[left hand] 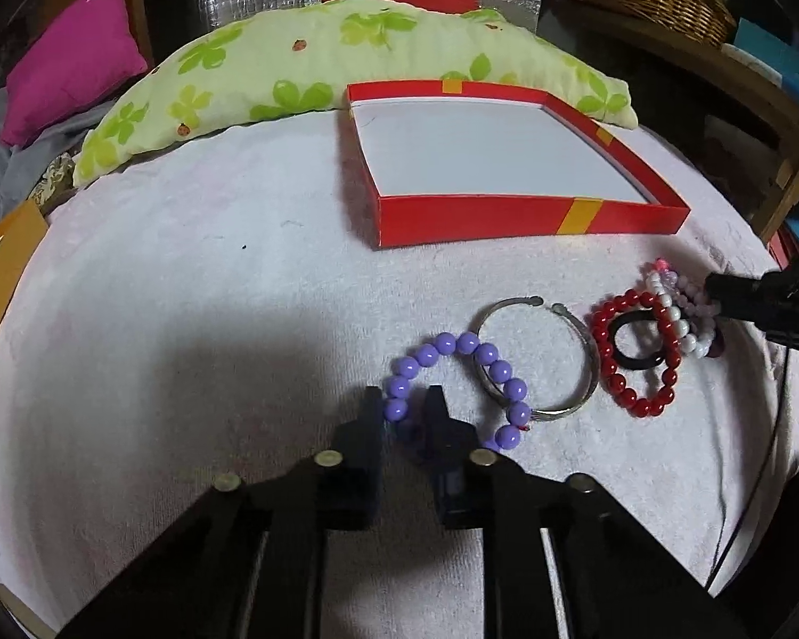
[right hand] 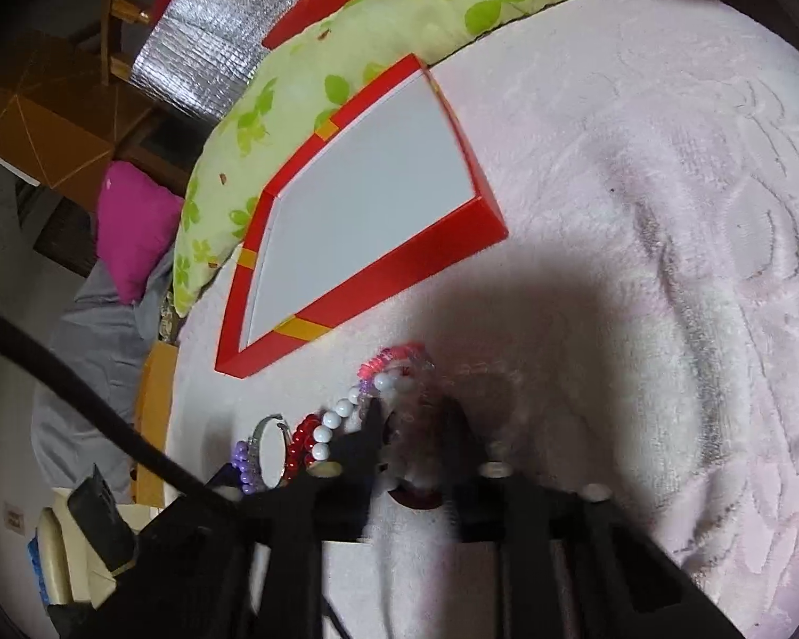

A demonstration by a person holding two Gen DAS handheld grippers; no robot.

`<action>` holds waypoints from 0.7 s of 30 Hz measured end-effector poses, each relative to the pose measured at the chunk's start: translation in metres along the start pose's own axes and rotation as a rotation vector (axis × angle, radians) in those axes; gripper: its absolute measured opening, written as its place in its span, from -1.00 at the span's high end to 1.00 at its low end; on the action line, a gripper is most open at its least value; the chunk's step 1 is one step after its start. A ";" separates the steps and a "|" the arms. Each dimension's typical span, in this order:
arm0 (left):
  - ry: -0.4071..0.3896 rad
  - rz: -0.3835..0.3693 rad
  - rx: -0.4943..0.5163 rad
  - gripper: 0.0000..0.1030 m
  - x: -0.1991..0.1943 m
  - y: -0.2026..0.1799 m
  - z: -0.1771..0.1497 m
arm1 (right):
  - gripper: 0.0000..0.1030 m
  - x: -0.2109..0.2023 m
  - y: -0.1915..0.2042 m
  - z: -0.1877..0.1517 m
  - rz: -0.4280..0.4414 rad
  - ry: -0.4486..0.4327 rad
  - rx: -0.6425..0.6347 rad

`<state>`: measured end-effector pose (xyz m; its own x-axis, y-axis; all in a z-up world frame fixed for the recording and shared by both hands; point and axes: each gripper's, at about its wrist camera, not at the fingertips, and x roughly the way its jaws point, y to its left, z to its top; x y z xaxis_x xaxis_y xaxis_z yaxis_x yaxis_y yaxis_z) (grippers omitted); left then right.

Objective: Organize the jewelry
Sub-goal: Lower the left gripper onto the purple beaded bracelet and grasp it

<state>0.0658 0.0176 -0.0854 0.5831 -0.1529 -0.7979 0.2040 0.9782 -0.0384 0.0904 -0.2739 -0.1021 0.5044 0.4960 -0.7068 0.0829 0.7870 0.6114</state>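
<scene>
The red box [left hand: 506, 213] sits open on the pink towel [left hand: 186, 293]. Left tongs [left hand: 405, 410] straddle the purple bead bracelet [left hand: 453, 351], narrowly parted. Right tongs [right hand: 415, 420] sit among blurred bracelets [right hand: 399, 373]; their grip is unclear.

On the towel-covered bench [left hand: 186, 293], a beaded bracelet [left hand: 453, 373] lies between the left tool's [left hand: 405, 404] fingers, a bangle [left hand: 538, 357] overlapping it to the right, further bracelets [left hand: 639, 351] beyond at the right tool [left hand: 761, 309], the open box [left hand: 506, 218] ahead, a pillow [left hand: 293, 74] behind it.
</scene>
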 end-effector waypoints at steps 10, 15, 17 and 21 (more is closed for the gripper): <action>-0.095 -0.053 -0.093 0.82 -0.021 0.023 0.007 | 0.84 -0.028 0.008 -0.002 0.054 -0.092 -0.058; -0.138 -0.058 -0.104 0.82 -0.032 0.028 0.011 | 0.84 -0.045 0.013 -0.001 0.112 -0.156 -0.074; -0.157 -0.064 -0.098 0.82 -0.036 0.028 0.013 | 0.84 -0.050 0.015 0.000 0.129 -0.176 -0.079; -0.182 -0.081 -0.083 0.82 -0.043 0.028 0.015 | 0.83 -0.053 0.022 0.001 0.147 -0.189 -0.093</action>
<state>0.0582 0.0492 -0.0430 0.7012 -0.2470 -0.6688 0.1950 0.9688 -0.1533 0.0664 -0.2827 -0.0508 0.6578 0.5372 -0.5280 -0.0785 0.7460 0.6613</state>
